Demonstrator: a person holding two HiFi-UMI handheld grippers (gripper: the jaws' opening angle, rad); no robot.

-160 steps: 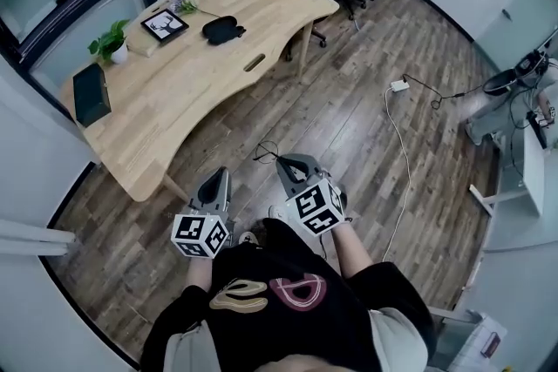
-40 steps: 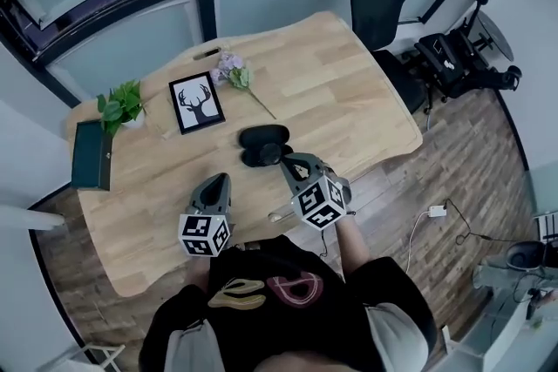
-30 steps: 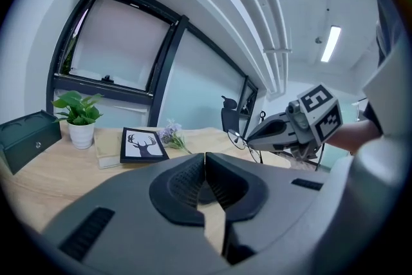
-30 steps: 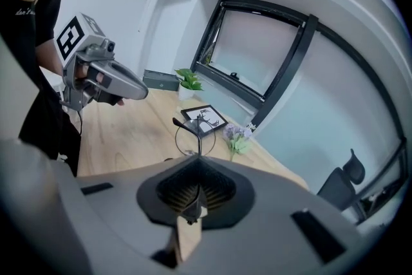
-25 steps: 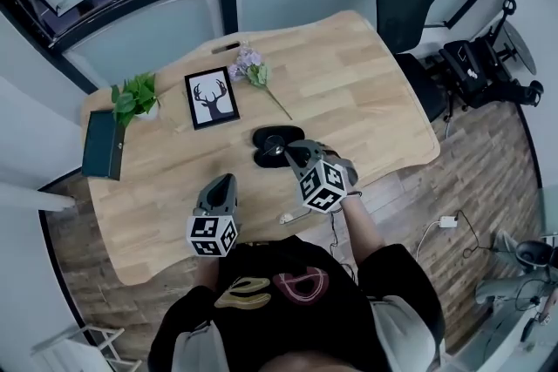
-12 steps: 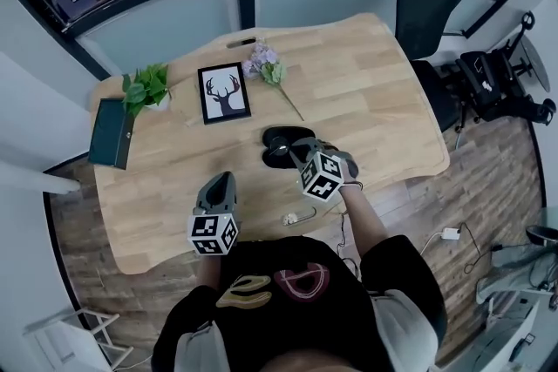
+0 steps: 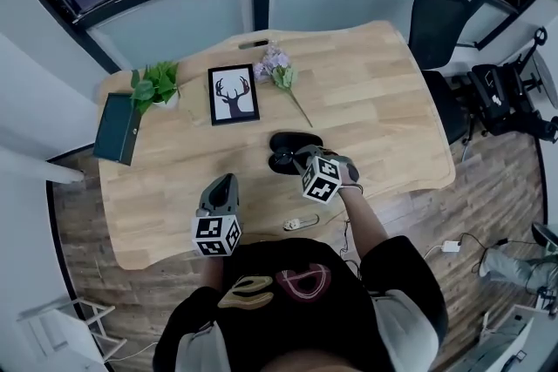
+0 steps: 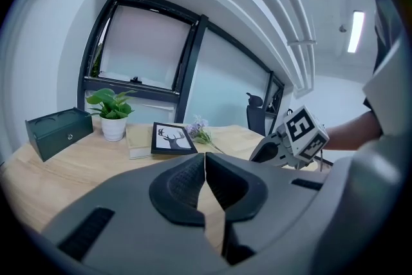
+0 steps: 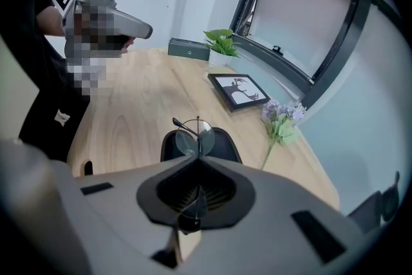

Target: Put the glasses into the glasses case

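Observation:
Thin wire-framed glasses (image 9: 191,136) stand edge-on between the jaws of my right gripper (image 9: 198,159), which is shut on them. One lens and a temple stick out past the fingertips. Right under them lies the open black glasses case (image 9: 222,142) on the wooden table (image 7: 366,91). In the head view the right gripper (image 7: 297,158) points steeply down at the case (image 7: 291,140). My left gripper (image 7: 221,188) hovers over the table's near part, left of the case, its jaws shut with nothing in them (image 8: 205,163).
Behind the case are a framed deer picture (image 7: 234,93), a purple flower sprig (image 7: 281,72), a potted plant (image 7: 155,84) and a dark green box (image 7: 115,128). A small metal object (image 7: 299,223) lies at the table's front edge. An office chair (image 7: 440,9) stands at the far right.
My right gripper has come down toward the open case with the glasses still held. The left gripper has hardly shifted.

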